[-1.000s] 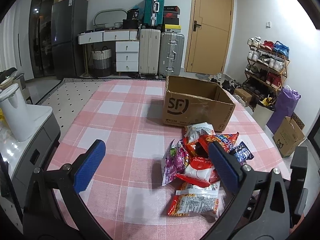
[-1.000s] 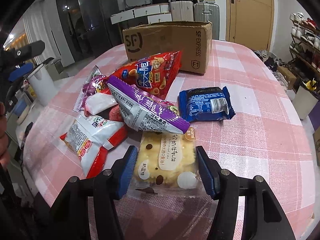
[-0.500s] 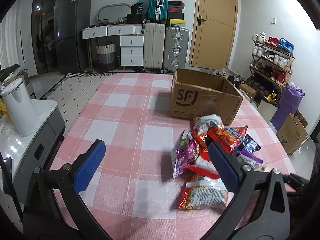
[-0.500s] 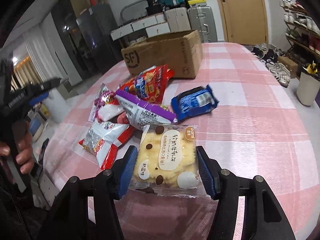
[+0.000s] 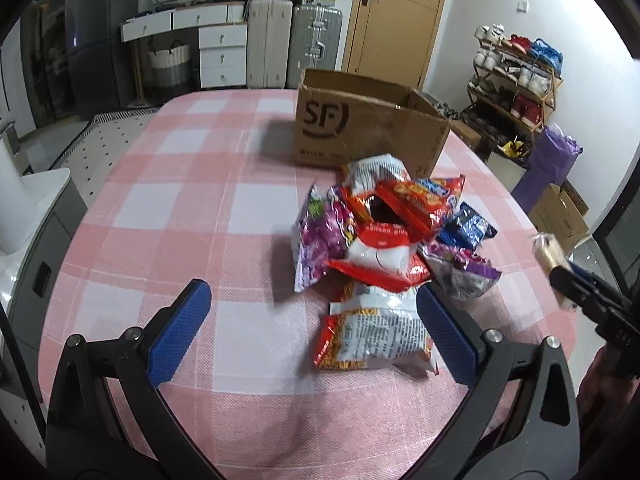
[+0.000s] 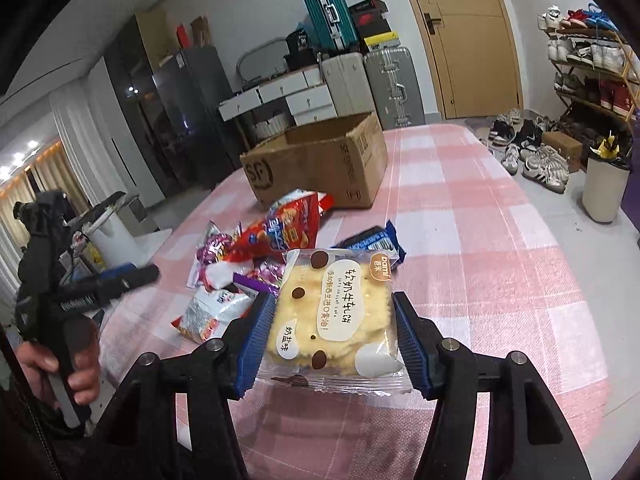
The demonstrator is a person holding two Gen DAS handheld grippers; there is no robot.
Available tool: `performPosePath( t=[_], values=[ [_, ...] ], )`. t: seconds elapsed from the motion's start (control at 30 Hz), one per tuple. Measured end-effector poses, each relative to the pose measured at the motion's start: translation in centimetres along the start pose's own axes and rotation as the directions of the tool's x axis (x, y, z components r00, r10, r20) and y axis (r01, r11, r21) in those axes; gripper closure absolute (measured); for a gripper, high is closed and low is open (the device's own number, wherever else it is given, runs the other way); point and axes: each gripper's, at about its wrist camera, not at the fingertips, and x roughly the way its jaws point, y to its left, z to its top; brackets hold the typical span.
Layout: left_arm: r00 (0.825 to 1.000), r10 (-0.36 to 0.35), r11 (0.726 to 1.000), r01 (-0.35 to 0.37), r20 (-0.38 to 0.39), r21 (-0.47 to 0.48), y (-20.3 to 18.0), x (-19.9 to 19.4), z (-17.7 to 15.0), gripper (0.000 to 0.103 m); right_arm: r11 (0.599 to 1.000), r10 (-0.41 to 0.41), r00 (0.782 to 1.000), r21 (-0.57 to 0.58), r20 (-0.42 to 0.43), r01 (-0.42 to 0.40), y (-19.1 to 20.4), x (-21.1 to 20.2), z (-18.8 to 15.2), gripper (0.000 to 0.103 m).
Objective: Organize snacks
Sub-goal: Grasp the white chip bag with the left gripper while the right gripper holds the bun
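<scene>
At lower left of the left wrist view, the left gripper [image 5: 312,326] stood wide open and empty above the snack pile [image 5: 384,248]. Lower centre of the right view, the right gripper [image 6: 334,340] pinched a biscuit pack [image 6: 334,316] by its edges. That slick wrapper could slip before reaching the box [image 6: 320,164]. Only the right view showed the hand [image 6: 60,364].

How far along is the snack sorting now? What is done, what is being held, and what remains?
Done: nothing clearly; what shows of the box interior looks empty, though its floor is hidden. In hand: the right claw is shut on the yellow cake packet, lifted off the table. The left claw is open and empty above the pile. Left: the whole pile of packets on the checked cloth.
</scene>
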Motion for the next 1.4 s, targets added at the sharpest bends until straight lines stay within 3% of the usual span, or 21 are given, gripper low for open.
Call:
performPosePath(
  t=[0.33, 0.8, 0.83, 0.97, 1.17, 1.4],
  values=[
    [0.989, -0.088, 0.994, 0.094, -0.116, 0.049, -2.9, 2.8, -1.3, 0.001, 1.000, 0.020, 1.000, -0.016, -0.004, -0.020, 0.4, -0.1, -0.6, 0.043],
    [0.980, -0.084, 0.992, 0.100, -0.181, 0.082, -5.2, 6.2, -2.1, 0.001, 0.999, 0.032, 0.999, -0.016, -0.008, -0.032, -0.3, 0.3, -1.2, 0.043],
    [0.980, -0.089, 0.992, 0.104, -0.181, 0.077, -5.2, 6.3, -2.0, 0.002, 0.999, 0.033, 0.999, -0.015, -0.006, -0.033, -0.3, 0.3, -1.2, 0.043],
    [0.971, -0.111, 0.990, 0.126, -0.213, 0.059, -4.9, 7.0, -2.0, 0.024, 0.999, 0.034, 0.999, -0.014, -0.008, -0.034, -0.4, 0.3, -1.3, 0.043],
    [0.973, -0.132, 0.983, 0.153, -0.191, 0.101, -5.4, 6.5, -2.1, 0.039, 0.999, 0.033, 0.999, -0.012, -0.014, -0.033, -0.4, 0.4, -1.3, 0.043],
    [0.970, -0.155, 0.979, 0.176, -0.185, 0.105, -5.0, 5.9, -2.2, 0.046, 0.999, 0.029, 0.999, -0.026, -0.013, -0.030, 0.1, 0.6, -1.1, 0.043]
  ],
)
